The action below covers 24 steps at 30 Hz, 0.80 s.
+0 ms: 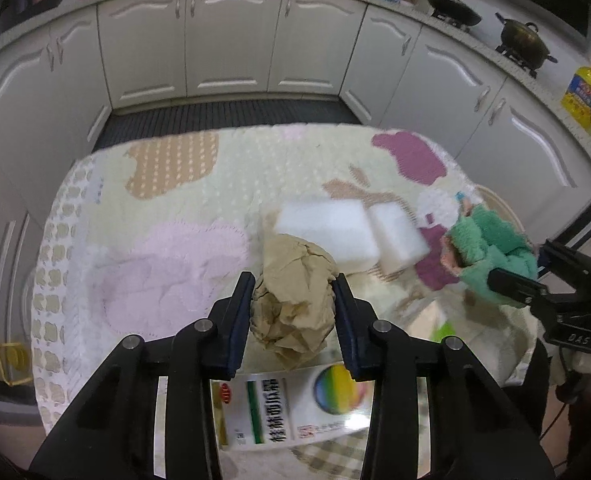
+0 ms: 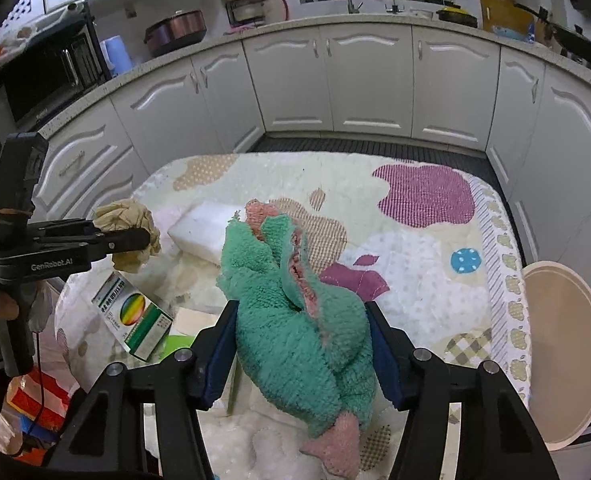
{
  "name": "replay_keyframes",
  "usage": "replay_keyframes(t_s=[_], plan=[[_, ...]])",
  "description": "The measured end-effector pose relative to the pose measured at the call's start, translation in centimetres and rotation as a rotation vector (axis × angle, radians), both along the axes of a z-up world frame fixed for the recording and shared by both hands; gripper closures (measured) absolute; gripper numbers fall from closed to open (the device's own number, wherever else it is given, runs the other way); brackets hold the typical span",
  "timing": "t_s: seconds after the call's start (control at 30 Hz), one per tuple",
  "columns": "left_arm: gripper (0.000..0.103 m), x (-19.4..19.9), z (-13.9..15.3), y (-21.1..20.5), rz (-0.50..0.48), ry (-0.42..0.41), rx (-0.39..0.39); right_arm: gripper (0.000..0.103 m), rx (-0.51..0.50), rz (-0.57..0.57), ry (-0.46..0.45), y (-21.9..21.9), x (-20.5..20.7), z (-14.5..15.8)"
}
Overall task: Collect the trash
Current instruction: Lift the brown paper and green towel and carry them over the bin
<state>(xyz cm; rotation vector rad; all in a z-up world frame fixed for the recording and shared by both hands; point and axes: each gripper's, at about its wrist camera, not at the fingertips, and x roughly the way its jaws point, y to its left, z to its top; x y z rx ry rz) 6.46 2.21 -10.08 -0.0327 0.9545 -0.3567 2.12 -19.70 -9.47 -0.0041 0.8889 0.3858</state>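
We see open room over the far half of the blanket-covered table and along its left side. Near its middle two white foam blocks lie in the way, and a printed box crowds the near left edge. Beside the right edge stands a round bin.

Dim indoor light — blur, fisheye-warped edges

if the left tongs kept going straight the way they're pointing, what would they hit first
The left tongs, shut on the crumpled brown paper, point down at the patterned mat. Ahead lie the white foam blocks; they would probably come first, though depth is unclear.
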Motion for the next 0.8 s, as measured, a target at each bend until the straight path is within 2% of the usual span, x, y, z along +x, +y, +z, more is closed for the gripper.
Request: replay_keyframes(t_s=[0.13,0.37,0.8], plan=[[0.067,-0.4,1.6,-1.4,-0.027,-0.019,-0.031,0.045,0.010,-0.014,-0.029,-0.8,-0.7,1.1],[0.067,-0.5,4.1,-6.1,-0.095,-0.065,-0.057,0.045,0.010,-0.063,-0.073,-3.1,-1.6,2.8],[0.067,0.4,5.4,-18.0,-0.234,-0.066,-0.081,0.045,0.012,-0.262,-0.122,-12.7,-3.5,4.8]])
